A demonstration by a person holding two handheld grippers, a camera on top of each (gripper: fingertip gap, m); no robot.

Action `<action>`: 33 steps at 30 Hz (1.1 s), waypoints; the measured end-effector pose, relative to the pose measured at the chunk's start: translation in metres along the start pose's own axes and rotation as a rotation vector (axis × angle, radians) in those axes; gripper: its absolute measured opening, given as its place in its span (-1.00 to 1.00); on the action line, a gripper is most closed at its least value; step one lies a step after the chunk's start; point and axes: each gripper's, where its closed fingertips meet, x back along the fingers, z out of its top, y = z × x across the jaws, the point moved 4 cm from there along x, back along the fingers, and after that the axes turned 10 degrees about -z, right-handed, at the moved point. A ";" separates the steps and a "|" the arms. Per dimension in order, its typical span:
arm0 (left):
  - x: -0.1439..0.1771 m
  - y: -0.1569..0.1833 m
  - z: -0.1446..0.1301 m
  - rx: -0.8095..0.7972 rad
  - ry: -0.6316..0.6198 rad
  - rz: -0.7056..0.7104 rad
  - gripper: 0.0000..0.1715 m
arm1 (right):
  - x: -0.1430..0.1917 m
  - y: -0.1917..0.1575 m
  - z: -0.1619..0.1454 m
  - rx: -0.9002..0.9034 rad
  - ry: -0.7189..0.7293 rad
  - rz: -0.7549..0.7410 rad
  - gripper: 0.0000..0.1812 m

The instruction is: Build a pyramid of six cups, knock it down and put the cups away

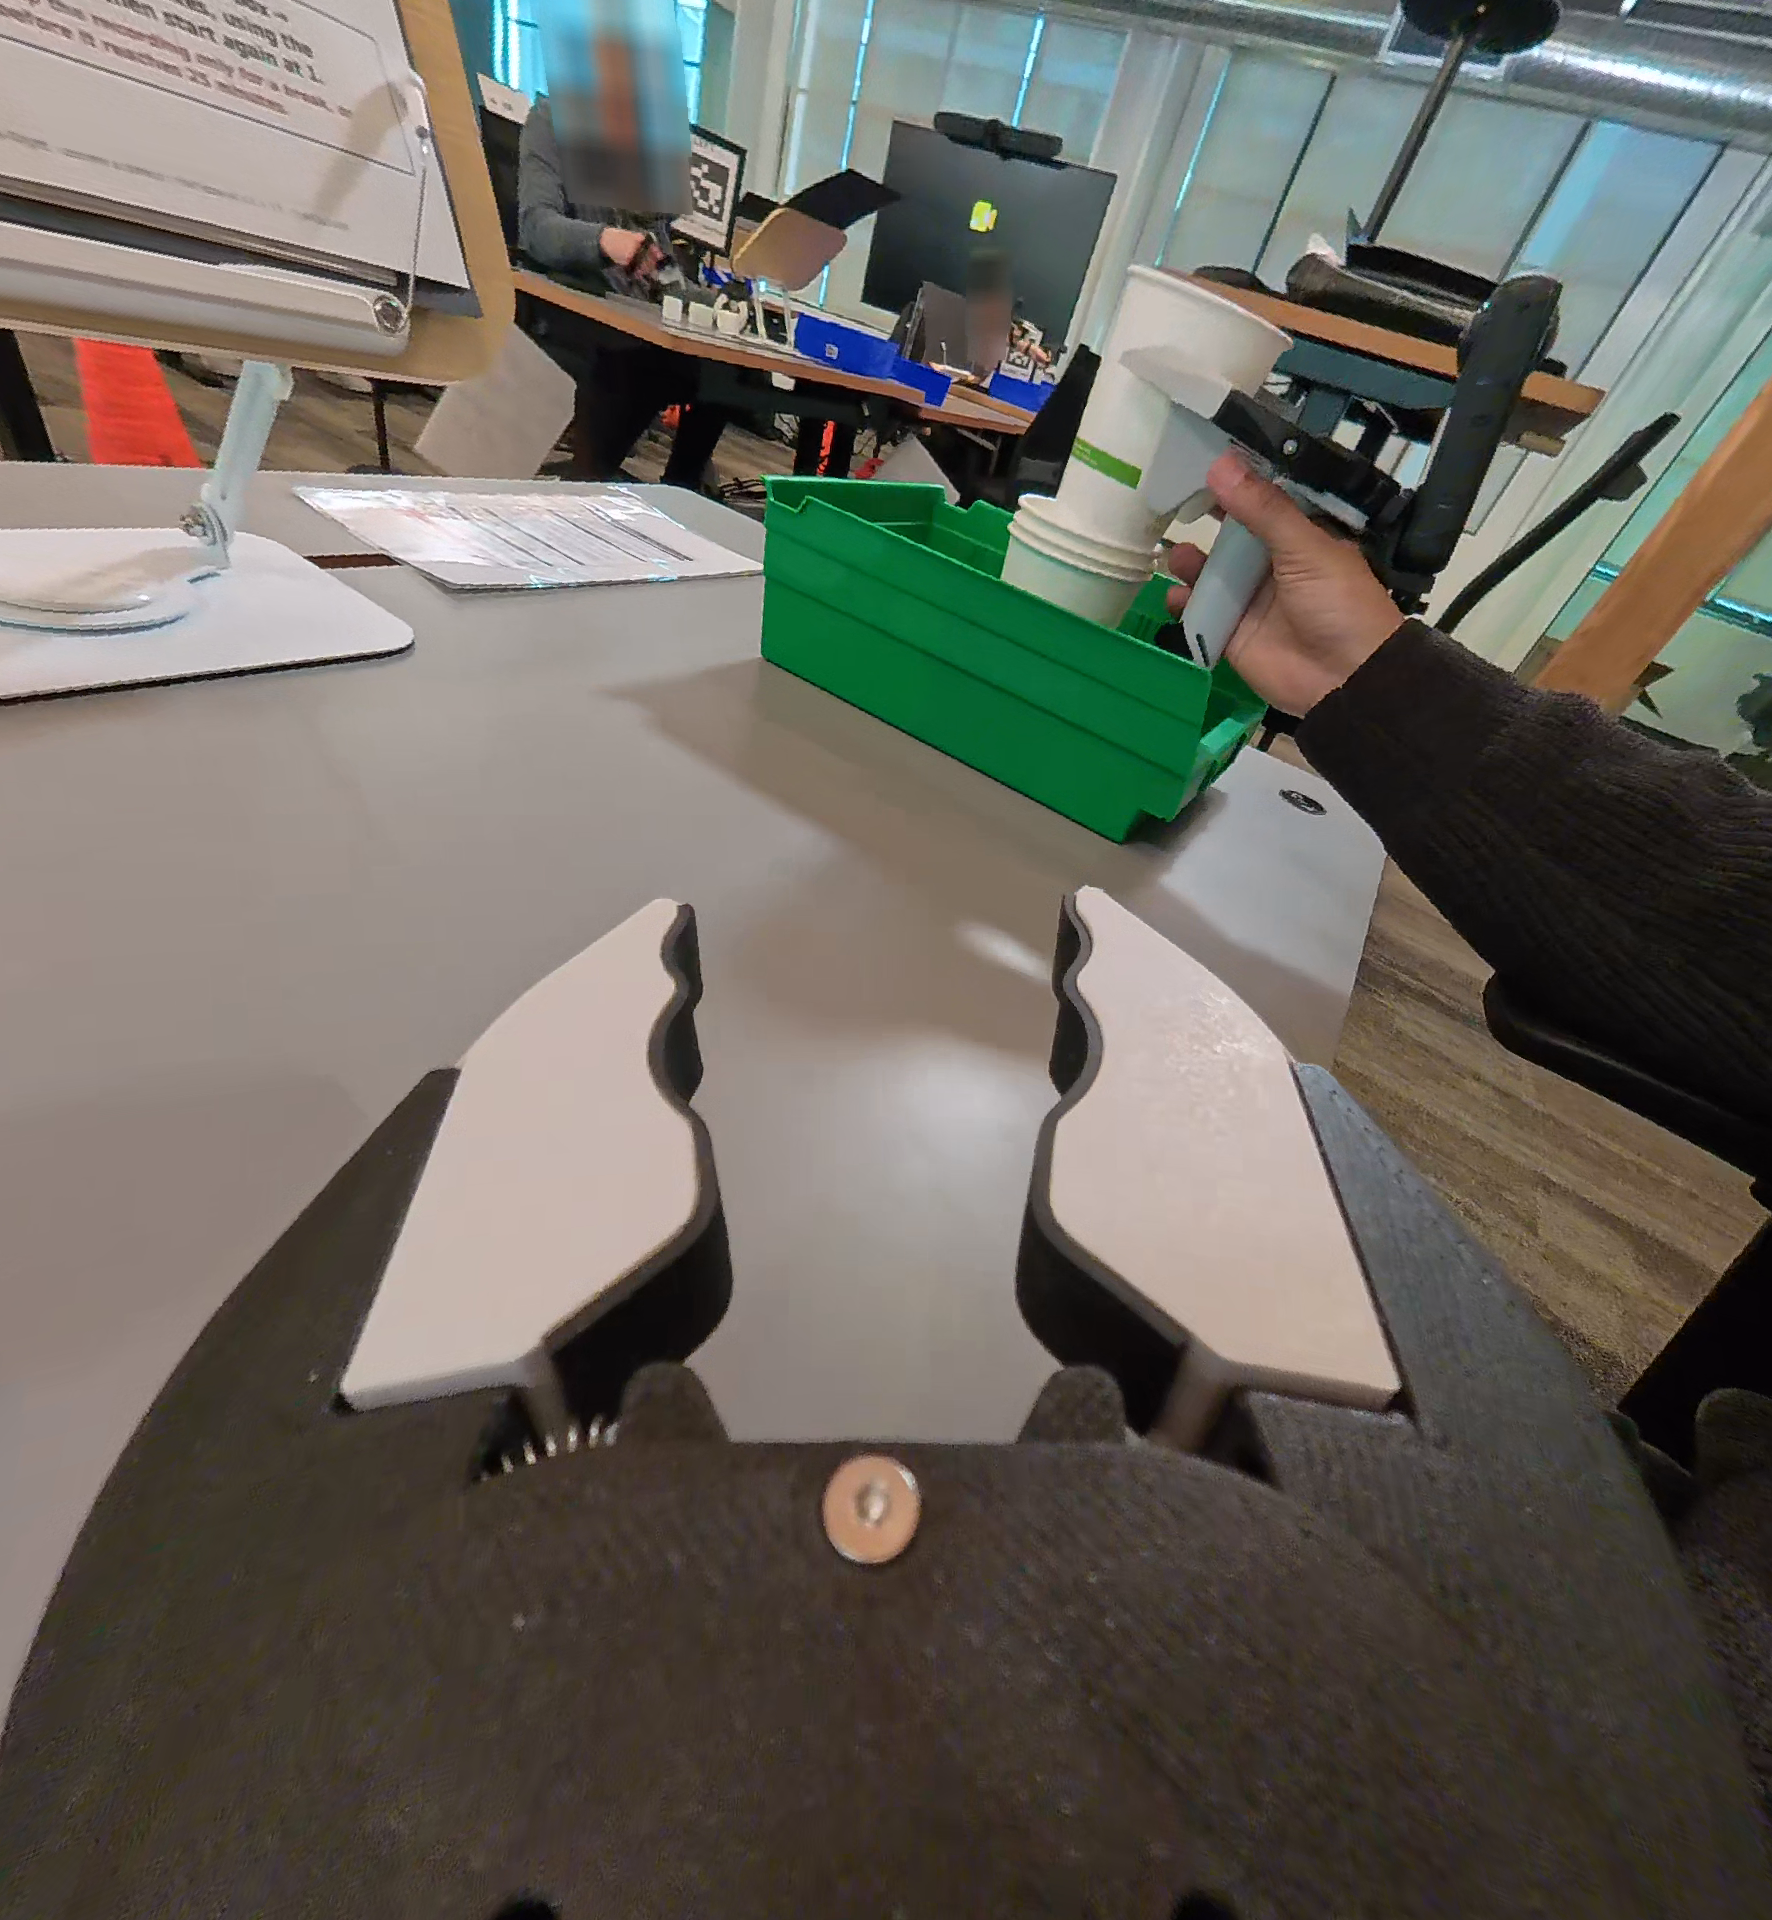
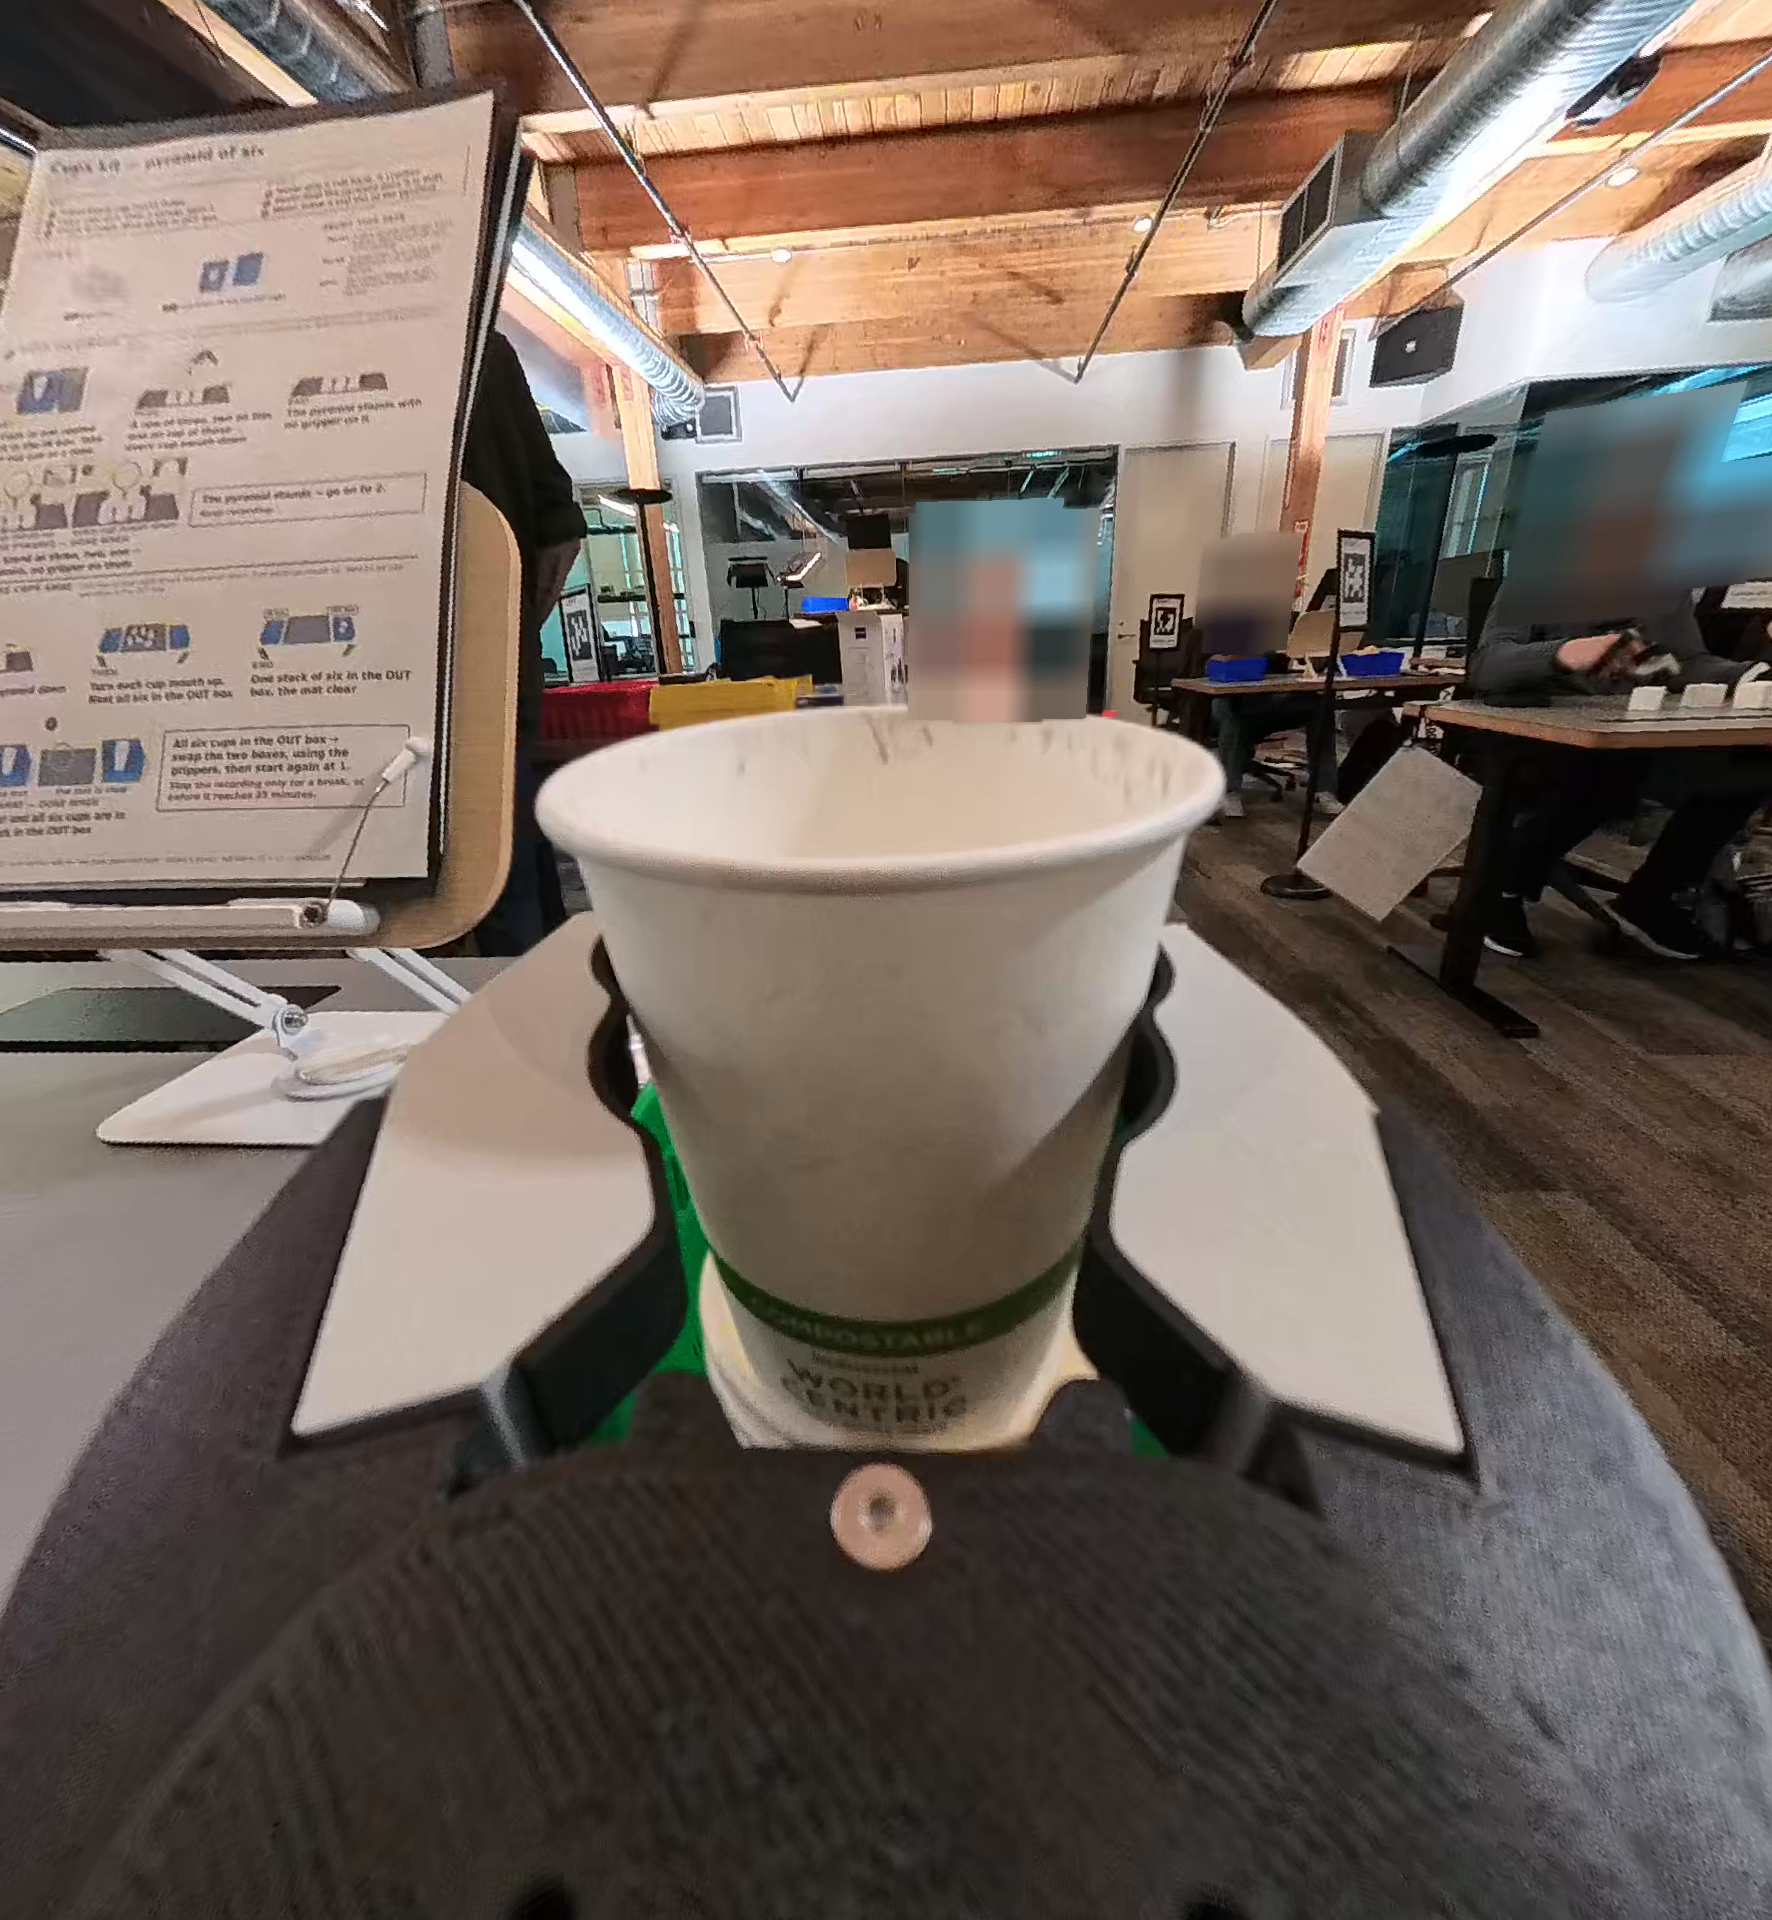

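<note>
Grey table point(image 1: 238, 883); right tool point(image 2: 882, 997) grips paper cup point(image 2: 877, 987).

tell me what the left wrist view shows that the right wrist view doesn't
Only the left wrist view shows the open, empty left hand-held gripper above the grey table, the whole green bin, the stack of cups that the top cup comes out of, and the person's hand.

Only the right wrist view shows the inside of the white paper cup, open end up, and the full instruction sheet on its stand.

Both show the right hand-held gripper shut on that cup above the bin, and the background desks.
</note>
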 end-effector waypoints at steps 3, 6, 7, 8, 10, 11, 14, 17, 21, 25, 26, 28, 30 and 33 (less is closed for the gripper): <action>-0.001 0.000 -0.001 0.000 -0.007 0.001 -0.22 | 0.000 0.004 -0.004 0.014 -0.018 -0.027 0.19; -0.003 0.000 -0.003 -0.004 -0.016 -0.002 -0.22 | 0.001 0.008 -0.004 -0.007 -0.017 -0.040 0.28; -0.003 0.000 -0.003 -0.006 -0.019 -0.002 -0.22 | 0.002 0.010 0.000 -0.021 -0.002 -0.045 0.30; -0.004 0.000 -0.003 -0.009 -0.022 -0.001 -0.22 | 0.004 0.011 0.005 -0.034 0.019 -0.046 0.31; -0.003 0.000 -0.003 -0.013 -0.021 0.005 -0.22 | 0.008 0.014 0.018 -0.051 0.057 -0.060 0.35; -0.003 0.000 -0.002 -0.014 -0.017 0.009 -0.22 | 0.010 0.014 0.026 -0.058 0.071 -0.065 0.35; -0.001 -0.004 0.000 -0.008 0.001 0.031 -0.22 | 0.017 0.006 0.055 -0.083 0.100 -0.052 0.26; 0.002 -0.011 0.005 0.001 0.029 0.082 -0.22 | 0.030 -0.026 0.091 -0.084 0.203 0.077 -0.04; 0.015 -0.035 0.025 -0.067 0.099 0.267 -0.21 | 0.043 -0.079 0.097 0.134 0.135 0.181 -0.34; 0.065 -0.088 0.055 -0.331 0.129 0.817 -0.19 | 0.061 -0.127 0.086 0.226 0.190 0.171 -0.18; 0.079 -0.098 0.063 -0.392 0.133 0.946 -0.17 | 0.067 -0.140 0.079 0.156 0.182 0.228 -0.21; 0.086 -0.113 0.067 -0.420 0.088 0.997 -0.14 | 0.071 -0.160 0.056 0.050 0.096 0.301 -0.11; 0.082 -0.133 0.058 -0.334 0.002 0.974 -0.03 | 0.075 -0.175 0.031 0.104 0.023 0.329 -0.01; 0.073 -0.160 0.037 -0.170 -0.104 0.915 0.05 | 0.083 -0.189 0.011 0.248 0.017 0.340 0.09</action>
